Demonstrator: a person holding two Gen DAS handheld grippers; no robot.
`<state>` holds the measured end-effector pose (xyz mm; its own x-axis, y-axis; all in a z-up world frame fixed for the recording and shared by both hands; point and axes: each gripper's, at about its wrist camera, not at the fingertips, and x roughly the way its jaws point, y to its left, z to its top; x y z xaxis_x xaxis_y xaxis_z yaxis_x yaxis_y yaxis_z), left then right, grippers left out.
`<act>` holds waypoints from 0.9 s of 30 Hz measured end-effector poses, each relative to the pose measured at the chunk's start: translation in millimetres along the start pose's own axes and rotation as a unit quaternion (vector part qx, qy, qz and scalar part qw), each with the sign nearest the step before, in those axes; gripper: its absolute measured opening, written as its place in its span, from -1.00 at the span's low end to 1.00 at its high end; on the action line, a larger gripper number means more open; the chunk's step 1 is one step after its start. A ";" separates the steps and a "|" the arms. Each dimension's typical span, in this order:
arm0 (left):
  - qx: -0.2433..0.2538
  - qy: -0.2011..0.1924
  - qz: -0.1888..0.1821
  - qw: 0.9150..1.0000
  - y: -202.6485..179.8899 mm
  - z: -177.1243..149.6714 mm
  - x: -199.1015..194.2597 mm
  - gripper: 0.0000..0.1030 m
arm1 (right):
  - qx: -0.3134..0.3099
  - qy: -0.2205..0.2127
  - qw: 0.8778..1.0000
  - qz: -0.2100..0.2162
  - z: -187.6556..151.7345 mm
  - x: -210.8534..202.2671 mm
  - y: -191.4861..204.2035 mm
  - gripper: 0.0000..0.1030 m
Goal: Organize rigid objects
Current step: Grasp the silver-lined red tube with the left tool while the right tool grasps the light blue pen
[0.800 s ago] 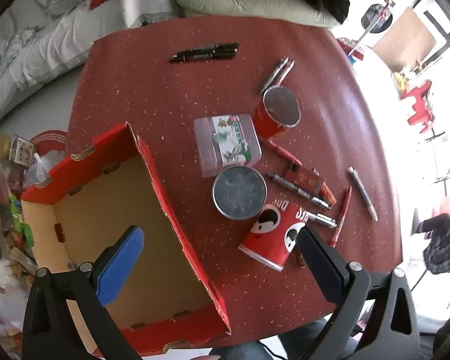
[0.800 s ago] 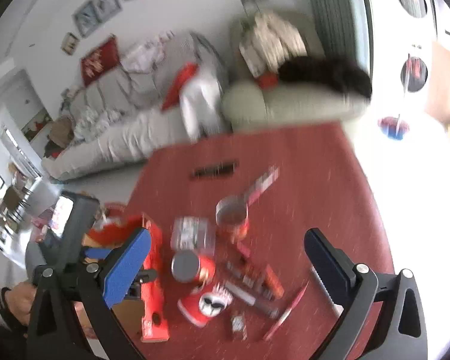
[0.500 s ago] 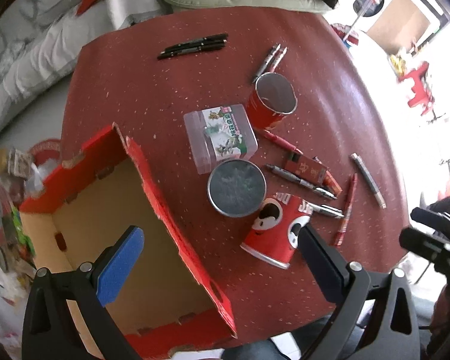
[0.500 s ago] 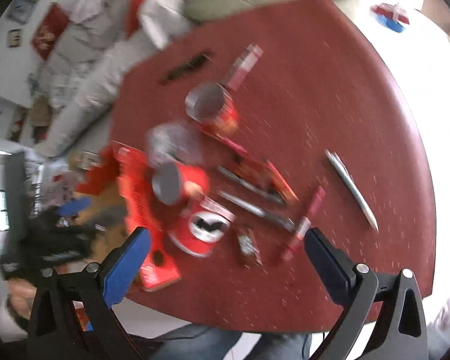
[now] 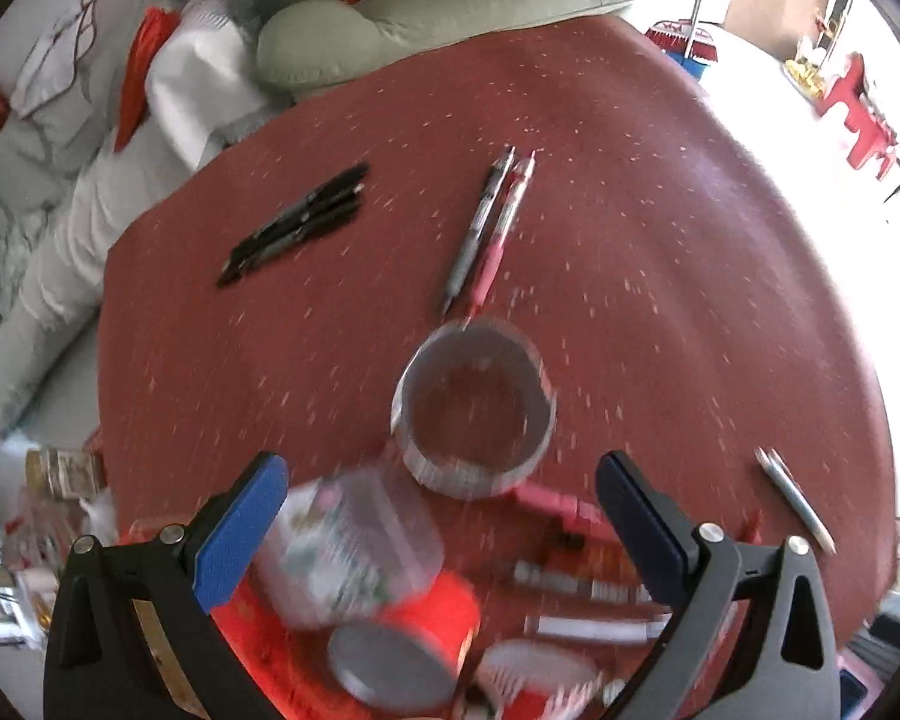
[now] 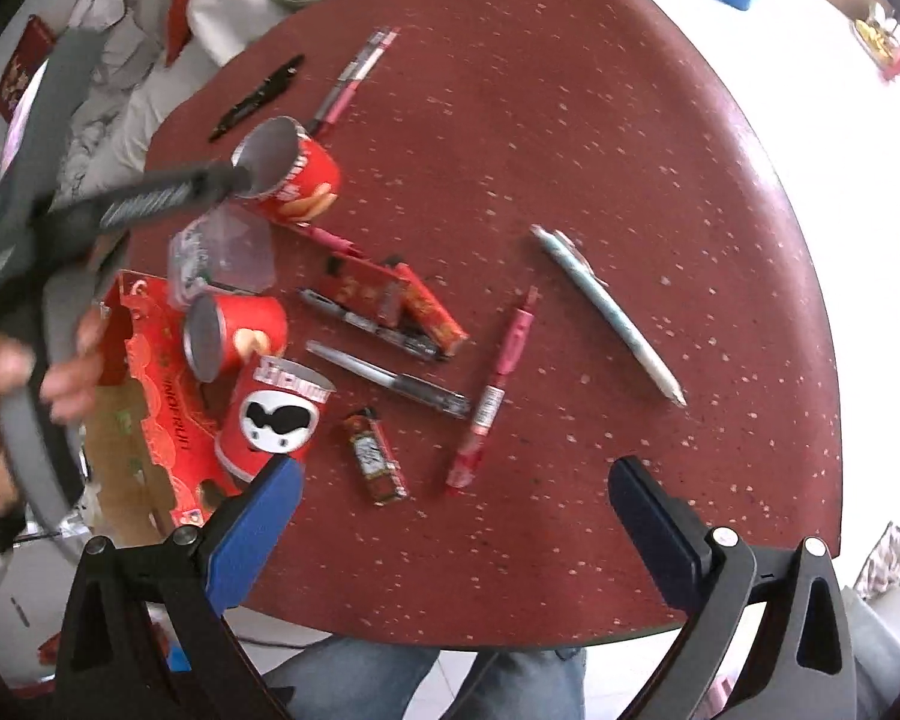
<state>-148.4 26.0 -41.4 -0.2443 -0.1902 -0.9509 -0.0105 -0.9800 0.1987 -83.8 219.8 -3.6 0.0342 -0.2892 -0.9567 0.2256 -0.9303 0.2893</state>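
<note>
On the red table (image 6: 570, 138) lie three red chip cans, an open one (image 6: 291, 171) at the back, one on its side (image 6: 234, 333) and one with a face label (image 6: 276, 414). A clear plastic box (image 6: 222, 252), several pens (image 6: 390, 381), a red pack (image 6: 432, 306) and a lighter (image 6: 375, 456) lie among them. My left gripper (image 5: 444, 528) is open above the open can (image 5: 474, 408) and the clear box (image 5: 348, 546). My right gripper (image 6: 450, 528) is open and empty over the table's near edge.
A red cardboard box (image 6: 150, 384) stands at the table's left edge. Black pens (image 5: 297, 222) and two more pens (image 5: 489, 228) lie farther back. A light pen (image 6: 612, 312) lies to the right. A sofa with cushions (image 5: 426, 18) is behind the table.
My left gripper has moved forward and lower over the table, toward the open can; its view is blurred. My right gripper has tilted down toward the table and come nearer to it.
</note>
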 end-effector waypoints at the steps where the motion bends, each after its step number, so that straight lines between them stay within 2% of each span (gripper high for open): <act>1: 0.000 0.004 0.005 1.000 -2.7 4.7 7.9 0.99 | 0.001 0.000 1.000 -0.004 0.7 1.0 -3.6 1.00; 9: -0.004 0.030 0.030 0.999 -19.2 15.1 54.0 0.99 | -0.012 0.008 0.998 -0.054 22.5 26.9 -35.9 1.00; 13: -0.005 0.032 0.036 0.999 -24.4 16.4 64.8 0.99 | -0.068 -0.003 0.992 -0.105 48.8 49.1 -38.6 1.00; 16: -0.005 0.037 0.036 0.999 -27.9 16.0 70.8 0.99 | -0.113 0.009 0.983 -0.144 64.9 74.3 -43.4 1.00; 18: 0.000 0.039 0.038 0.999 -31.2 15.3 74.7 0.99 | -0.131 0.019 0.980 -0.151 68.3 84.5 -46.5 0.97; 19: 0.001 0.040 0.037 0.999 -32.3 15.2 76.2 0.99 | -0.141 0.023 0.979 -0.149 68.9 88.1 -47.0 0.93; 20: 0.003 0.041 0.037 0.998 -33.9 14.8 78.2 0.99 | -0.153 0.028 0.978 -0.142 68.7 91.3 -46.3 0.78; 23: 0.000 0.032 0.034 0.999 -37.1 14.6 77.6 1.00 | -0.193 0.025 0.970 -0.144 65.8 94.1 -40.6 0.74; 25: 0.001 0.028 0.037 0.999 -39.5 16.0 76.3 1.00 | -0.214 0.021 0.966 -0.141 63.9 92.1 -37.1 0.64; 27: 0.011 0.021 0.046 0.999 -44.2 14.9 74.6 0.98 | -0.242 0.022 0.960 -0.139 60.2 89.8 -30.5 0.30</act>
<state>-180.6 56.0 -117.6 -0.2039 -0.2814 -0.9377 -0.0120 -0.9570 0.2898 -146.2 208.7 -96.2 -0.0539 -0.0248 -0.9982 0.6570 -0.7537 -0.0167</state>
